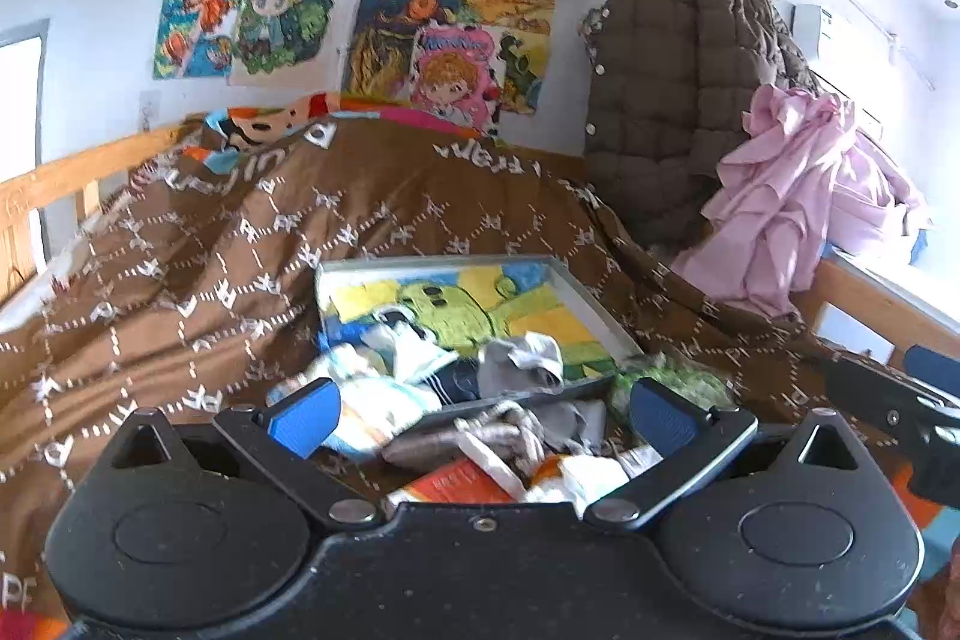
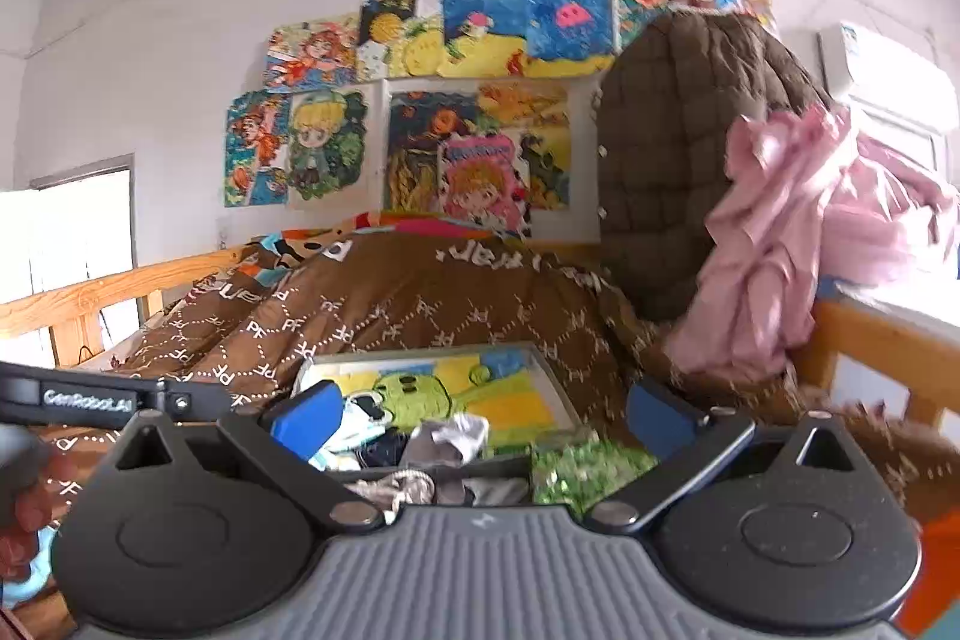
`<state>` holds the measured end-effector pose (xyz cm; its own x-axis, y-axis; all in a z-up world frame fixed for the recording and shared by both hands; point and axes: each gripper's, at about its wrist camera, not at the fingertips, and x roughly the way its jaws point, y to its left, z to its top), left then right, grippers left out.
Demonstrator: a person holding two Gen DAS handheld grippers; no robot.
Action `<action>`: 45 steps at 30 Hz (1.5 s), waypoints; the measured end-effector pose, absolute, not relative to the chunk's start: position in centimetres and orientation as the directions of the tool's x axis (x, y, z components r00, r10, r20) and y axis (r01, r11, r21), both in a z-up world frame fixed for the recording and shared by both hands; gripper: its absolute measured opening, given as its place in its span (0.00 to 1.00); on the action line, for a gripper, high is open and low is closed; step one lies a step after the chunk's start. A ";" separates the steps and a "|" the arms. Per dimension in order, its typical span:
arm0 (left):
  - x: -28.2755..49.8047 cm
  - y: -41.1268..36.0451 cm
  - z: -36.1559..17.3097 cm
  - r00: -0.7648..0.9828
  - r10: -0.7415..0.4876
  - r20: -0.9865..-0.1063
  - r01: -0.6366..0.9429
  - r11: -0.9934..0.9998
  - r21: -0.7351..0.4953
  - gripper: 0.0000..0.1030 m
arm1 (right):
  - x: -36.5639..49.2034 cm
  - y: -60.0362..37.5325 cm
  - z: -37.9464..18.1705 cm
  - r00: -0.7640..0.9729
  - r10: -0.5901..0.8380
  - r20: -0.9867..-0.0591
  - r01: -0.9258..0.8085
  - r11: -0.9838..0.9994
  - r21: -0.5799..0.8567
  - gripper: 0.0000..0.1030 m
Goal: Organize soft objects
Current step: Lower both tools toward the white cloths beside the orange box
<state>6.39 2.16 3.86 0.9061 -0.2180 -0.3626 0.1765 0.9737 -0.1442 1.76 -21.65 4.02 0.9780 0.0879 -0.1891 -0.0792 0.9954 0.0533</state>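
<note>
1. Left wrist view: your left tool (image 1: 480, 403) stands released, its blue pads spread wide with nothing pressed between them. The heap of small soft items, white and grey socks and bundled cloth (image 1: 480, 388), lies directly ahead and just below the pads, spilling over the near edge of the shallow grey-rimmed tray with a green cartoon picture (image 1: 591, 307) on the brown patterned bedspread (image 1: 240, 250). The heap's long axis runs across the jaw gap, side to side. Your right tool (image 1: 924, 418) shows only at the right edge.

2. Right wrist view: your right tool (image 2: 480, 415) is also released and empty. The same heap (image 2: 420, 439) sits ahead and slightly left of centre; a crinkly green bundle (image 2: 582, 469) lies just inside the right pad. Both tools look about equally near the heap; the green bundle seems the right one's easier pick.
</note>
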 end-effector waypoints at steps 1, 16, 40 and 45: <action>6.2 2.1 3.7 0.901 -0.224 -0.371 0.181 0.972 -0.147 0.99 | 1.7 -22.0 3.8 0.973 0.078 -0.216 -0.065 0.996 0.066 1.00; 7.8 -0.7 0.2 0.767 -0.259 -0.587 0.274 0.959 -0.065 0.99 | 4.7 -24.0 -0.5 0.815 -0.015 -0.579 0.104 0.987 0.120 1.00; 9.5 -1.8 -2.4 0.678 -0.125 -0.724 0.234 0.971 0.051 0.99 | 6.7 -23.0 -3.4 0.651 0.047 -0.758 0.048 0.994 0.103 1.00; 10.1 -1.7 -2.8 0.672 -0.117 -0.732 0.229 0.972 0.056 0.99 | 7.4 -22.7 -3.8 0.621 0.077 -0.780 0.021 0.993 0.114 1.00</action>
